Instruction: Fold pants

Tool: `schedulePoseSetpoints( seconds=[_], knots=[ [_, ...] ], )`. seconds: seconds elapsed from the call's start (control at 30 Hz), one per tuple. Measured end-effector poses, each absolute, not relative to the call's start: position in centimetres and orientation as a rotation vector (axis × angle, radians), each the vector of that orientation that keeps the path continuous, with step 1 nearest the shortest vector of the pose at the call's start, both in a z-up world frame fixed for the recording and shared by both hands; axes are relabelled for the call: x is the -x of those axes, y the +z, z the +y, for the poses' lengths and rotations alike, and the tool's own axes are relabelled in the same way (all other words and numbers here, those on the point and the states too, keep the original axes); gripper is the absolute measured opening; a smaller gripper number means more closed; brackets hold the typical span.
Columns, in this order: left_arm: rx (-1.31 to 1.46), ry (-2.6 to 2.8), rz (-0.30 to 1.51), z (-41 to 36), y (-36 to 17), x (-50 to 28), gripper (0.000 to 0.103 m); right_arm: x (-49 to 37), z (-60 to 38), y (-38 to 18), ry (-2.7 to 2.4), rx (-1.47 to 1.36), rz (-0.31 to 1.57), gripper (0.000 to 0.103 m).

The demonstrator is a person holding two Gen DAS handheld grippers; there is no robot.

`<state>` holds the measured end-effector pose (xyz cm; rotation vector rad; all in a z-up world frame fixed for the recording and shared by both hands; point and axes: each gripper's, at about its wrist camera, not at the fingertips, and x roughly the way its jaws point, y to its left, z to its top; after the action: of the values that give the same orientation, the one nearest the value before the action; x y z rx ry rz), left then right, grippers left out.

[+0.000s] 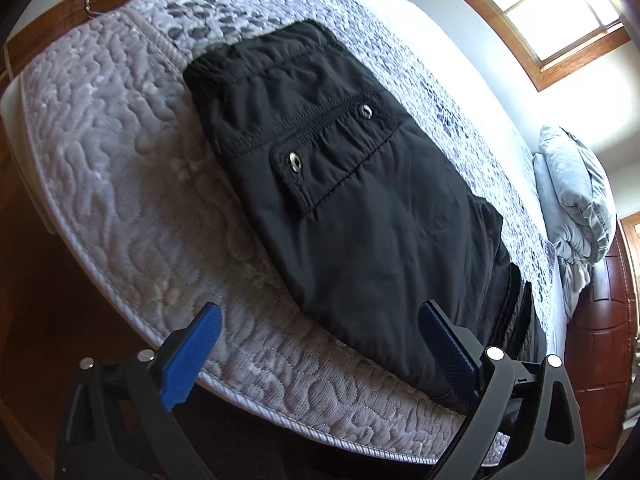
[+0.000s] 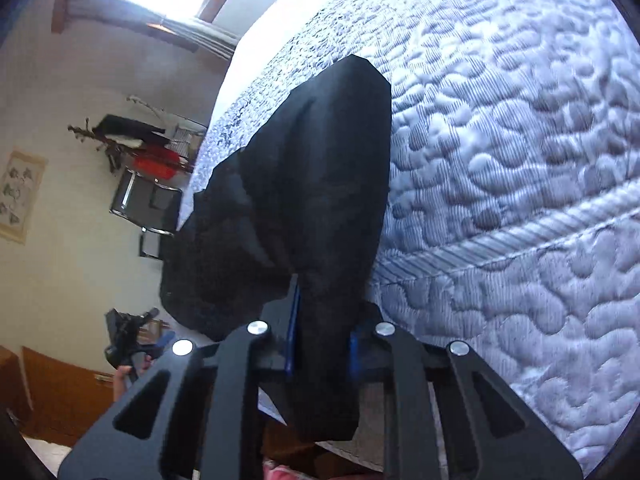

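My right claw [image 2: 322, 344] is clamped on a bunch of the black pants [image 2: 320, 184], which rise straight ahead of its fingers, so I judge I am holding that end up to carry it over. My left claw [image 1: 320, 344] gapes empty, the pants [image 1: 340, 184] lying just ahead on the mattress [image 1: 120, 168], flap pocket [image 1: 332, 152] up, free to pin them.

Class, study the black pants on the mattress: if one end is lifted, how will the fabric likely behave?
The pants look thin and wrinkled, so probably floppy and light. In the right tongs the cloth bunches and droops, suggesting it sags rather than holds shape. Its smooth sheen hints it may slide over the quilted mattress.
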<state>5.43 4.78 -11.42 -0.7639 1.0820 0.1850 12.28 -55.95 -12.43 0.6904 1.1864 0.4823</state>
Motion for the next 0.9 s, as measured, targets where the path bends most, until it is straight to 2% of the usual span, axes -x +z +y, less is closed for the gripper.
schedulePoseSetpoints(
  seconds=[0.07,0.13,0.2,0.27,0.47,0.6,0.9],
  knots=[
    [0.777,0.185,1.082,4.9,-11.9,-5.4,0.099,-12.3,-55.6,-12.7,0.464,-0.674,1.203,0.021],
    [0.799,0.193,1.063,5.4,-12.1,-5.2,0.099,-12.3,-55.4,-13.0,0.439,-0.672,1.220,0.028],
    [0.829,0.195,1.039,6.3,-12.3,-4.9,0.099,-11.9,-54.9,-12.9,0.413,-0.675,1.215,0.042],
    [0.900,0.170,0.991,7.9,-12.7,-4.7,0.099,-11.4,-55.1,-12.1,0.411,-0.670,1.196,0.050],
    [1.150,0.051,0.825,12.5,-14.4,-5.6,0.099,-9.3,-56.7,-9.3,0.335,-0.666,1.117,0.050],
    [1.277,0.023,0.777,14.8,-16.4,-6.7,0.098,-8.2,-57.3,-7.9,0.311,-0.659,1.082,0.050],
    [1.412,-0.105,0.636,15.9,-17.6,-8.8,0.093,-8.4,-55.1,-6.2,0.310,-0.585,1.099,0.050]
  ],
)
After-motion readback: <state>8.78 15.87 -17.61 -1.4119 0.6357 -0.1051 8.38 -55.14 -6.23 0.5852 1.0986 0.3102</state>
